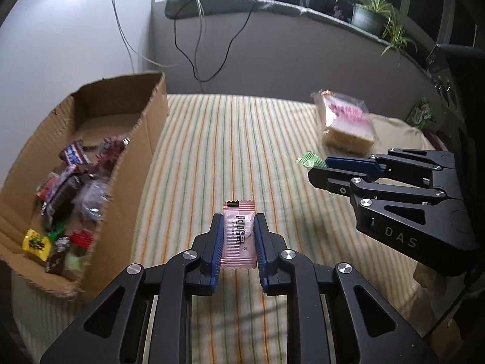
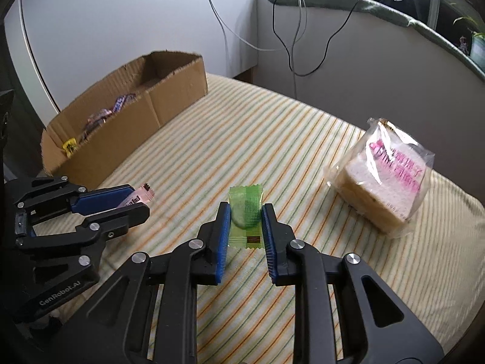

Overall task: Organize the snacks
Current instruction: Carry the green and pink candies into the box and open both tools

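Observation:
My left gripper (image 1: 238,223) is shut on a pink snack packet (image 1: 238,235), held above the striped cloth just right of the cardboard box (image 1: 151,121). My right gripper (image 2: 245,210) is shut on a green snack packet (image 2: 246,217) over the middle of the cloth. Each gripper shows in the other's view: the right one (image 1: 318,168) with the green packet's end (image 1: 309,160) sticking out, the left one (image 2: 136,201) with the pink packet's end (image 2: 140,197). The box (image 2: 178,91) holds several wrapped candies (image 1: 69,188).
A clear bag of sliced bread (image 2: 385,179) with pink print lies on the cloth at the right; it also shows in the left wrist view (image 1: 344,121). Cables (image 1: 197,45) hang down the wall behind. A potted plant (image 1: 372,15) stands on the ledge.

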